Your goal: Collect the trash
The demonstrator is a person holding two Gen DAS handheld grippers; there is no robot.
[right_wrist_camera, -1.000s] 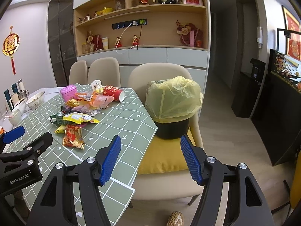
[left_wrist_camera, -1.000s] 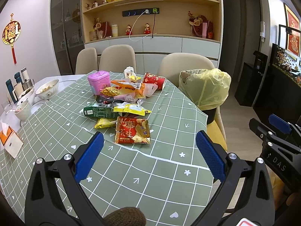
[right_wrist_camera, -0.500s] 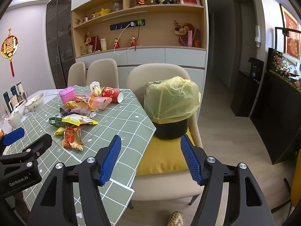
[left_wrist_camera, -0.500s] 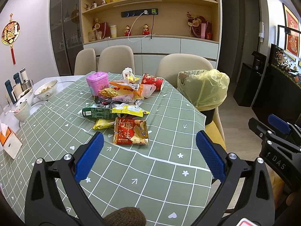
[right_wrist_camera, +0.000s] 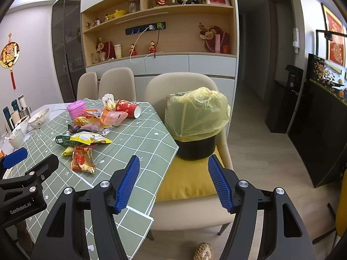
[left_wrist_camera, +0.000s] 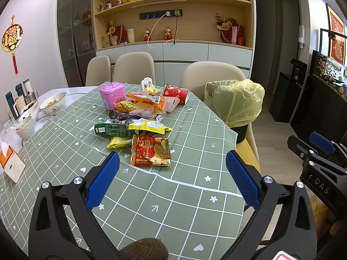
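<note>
Bright, even indoor light; sharp focus; strong fisheye bending and dark corners.

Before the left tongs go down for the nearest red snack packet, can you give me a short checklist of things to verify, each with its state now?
1. Left tongs open and empty: ok.
2. Red and gold foil snack packet lies flat on the green checked tablecloth, nearest piece to the left tongs, nothing on top of it: ok.
3. Its far edge touches the yellow wrapper; whether they overlap: cannot tell.
4. Right tongs open, empty, off to the side of the path: ok.
5. Black bin with yellow plastic liner stands on the chair beside the table, mouth open: ok.
6. Free room inside the bin: cannot tell.
</note>
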